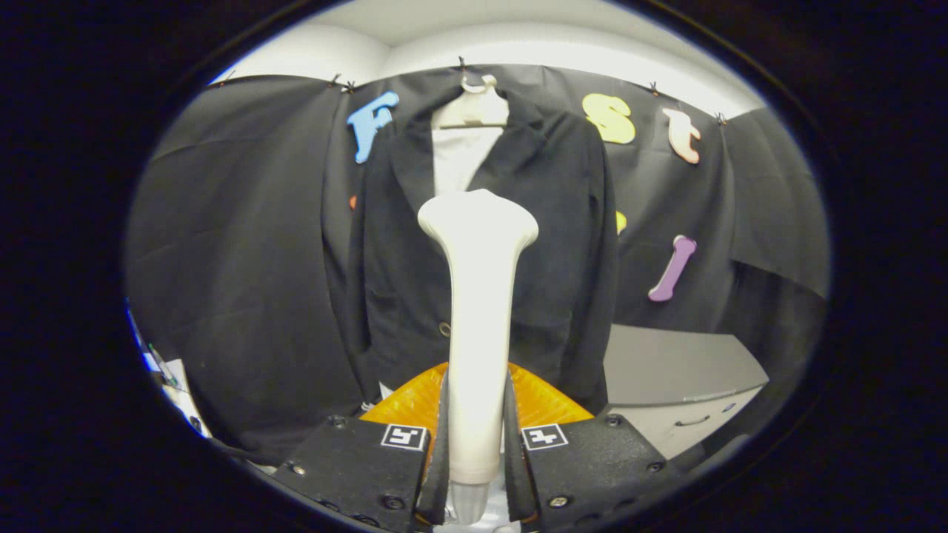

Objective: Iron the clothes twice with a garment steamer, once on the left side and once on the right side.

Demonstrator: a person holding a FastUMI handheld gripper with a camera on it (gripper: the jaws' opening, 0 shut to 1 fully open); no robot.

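Between the gripper [476, 444] fingers stands the white garment steamer [478, 296], both pressing its handle. Its head rises before the black jacket [563, 244] hanging beyond.

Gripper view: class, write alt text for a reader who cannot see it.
The gripper is shut on a white garment steamer, held upright before a black jacket on a white hanger. A grey cabinet stands beside the jacket.

A white hanger [474, 107] on the booth wall carries the black jacket [548, 244].
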